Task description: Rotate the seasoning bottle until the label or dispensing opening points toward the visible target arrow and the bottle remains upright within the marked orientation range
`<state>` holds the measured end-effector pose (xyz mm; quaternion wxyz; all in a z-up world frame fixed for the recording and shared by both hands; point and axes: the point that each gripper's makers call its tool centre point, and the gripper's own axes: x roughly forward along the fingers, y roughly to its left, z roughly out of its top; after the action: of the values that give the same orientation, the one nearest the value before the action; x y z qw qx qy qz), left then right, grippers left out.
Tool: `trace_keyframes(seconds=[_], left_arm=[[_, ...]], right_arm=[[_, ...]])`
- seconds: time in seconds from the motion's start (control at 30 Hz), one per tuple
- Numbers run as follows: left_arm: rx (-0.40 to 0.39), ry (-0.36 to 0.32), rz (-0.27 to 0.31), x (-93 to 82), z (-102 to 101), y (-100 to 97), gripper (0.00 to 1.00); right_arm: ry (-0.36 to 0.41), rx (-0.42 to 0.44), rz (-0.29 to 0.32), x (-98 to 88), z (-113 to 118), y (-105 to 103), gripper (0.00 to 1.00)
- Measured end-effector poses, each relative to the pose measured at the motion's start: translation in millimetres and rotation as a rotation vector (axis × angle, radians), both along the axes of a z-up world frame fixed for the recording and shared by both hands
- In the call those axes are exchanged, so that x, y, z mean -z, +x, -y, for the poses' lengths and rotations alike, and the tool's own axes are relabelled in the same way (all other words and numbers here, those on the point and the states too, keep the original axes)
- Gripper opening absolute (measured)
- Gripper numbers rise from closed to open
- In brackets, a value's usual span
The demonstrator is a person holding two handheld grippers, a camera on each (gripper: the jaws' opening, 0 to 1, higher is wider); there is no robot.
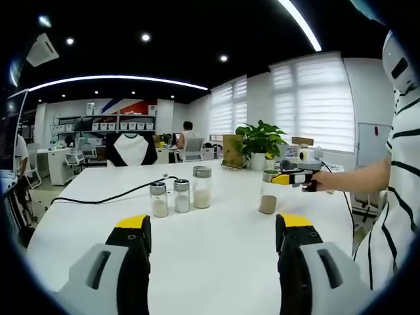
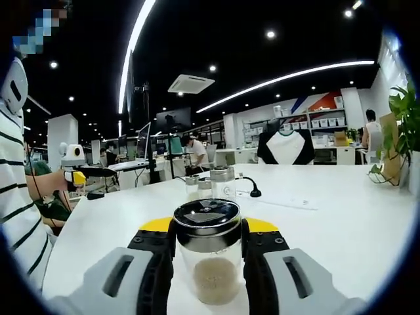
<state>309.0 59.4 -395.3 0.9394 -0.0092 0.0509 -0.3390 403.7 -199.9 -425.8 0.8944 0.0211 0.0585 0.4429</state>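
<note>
Left claw (image 1: 213, 239): jaws spread wide apart over bare white surface (image 1: 216, 262), nothing between them, yellow tips forward.
Right claw (image 2: 209, 244): jaws pressed against both sides of the seasoning bottle (image 2: 209, 252), just under its lid; in the left gripper view the same claw (image 1: 287, 178) comes in from the right, held by a person's hand (image 1: 323, 182), gripping the bottle (image 1: 269, 192) near its top.
Seasoning bottle: clear glass, dark round lid with a metal band, pale brown granules lying in the bottom; upright, base on or just above the surface, I cannot tell which; it sits toward the right edge of the surface in the left gripper view. Label or opening direction: cannot tell.
Three jars (image 1: 178, 192): a close row near the middle of the surface, well apart from the held bottle; two short ones and a taller one on the right, each part full of pale powder, silver lids. In the right gripper view they (image 2: 211, 184) stand straight beyond the held bottle.
Black cable (image 1: 105, 197): runs across the surface from its left edge toward the jars.
Potted plant (image 1: 261, 143): at the far edge of the surface, green leaves, white pot.
Person: striped sleeve (image 1: 400, 197) at the right.
Background: office desks, shelves, window blinds (image 1: 315, 105).
</note>
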Motion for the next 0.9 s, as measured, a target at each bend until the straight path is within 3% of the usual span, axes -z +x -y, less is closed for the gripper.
trace_keyframes(seconds=[0.33,0.4,0.5,0.57,0.67,0.83,0.9], left_arm=[[0.0,0.0,0.0,0.9,-1.1,-1.9,0.82],[-0.003,-0.002,0.004,-0.1,-2.2,-2.6,0.82],[-0.007,-0.004,0.002,0.5,-3.8,-3.1,0.82],[-0.01,0.0,-0.001,2.2,-5.1,-3.2,0.82],[-0.01,-0.006,-0.003,2.5,-5.3,-3.0,0.82],[-0.005,-0.005,-0.002,3.1,-2.4,-1.3,0.82],[-0.003,-0.004,-0.002,3.5,-1.3,-0.7,0.82]], right_arm=[[-0.001,0.029,-0.024,0.4,1.1,1.3,0.39],[0.047,0.081,-0.094,1.8,3.8,3.4,0.4],[0.142,0.119,-0.057,-15.6,6.9,3.6,0.44],[0.177,0.128,-0.069,-22.3,7.7,-0.2,0.51],[0.175,0.142,-0.062,-27.6,6.2,-4.4,0.54],[0.116,0.337,-0.057,-22.5,17.8,1.4,0.51],[0.107,0.341,-0.067,-19.6,13.3,-1.4,0.47]])
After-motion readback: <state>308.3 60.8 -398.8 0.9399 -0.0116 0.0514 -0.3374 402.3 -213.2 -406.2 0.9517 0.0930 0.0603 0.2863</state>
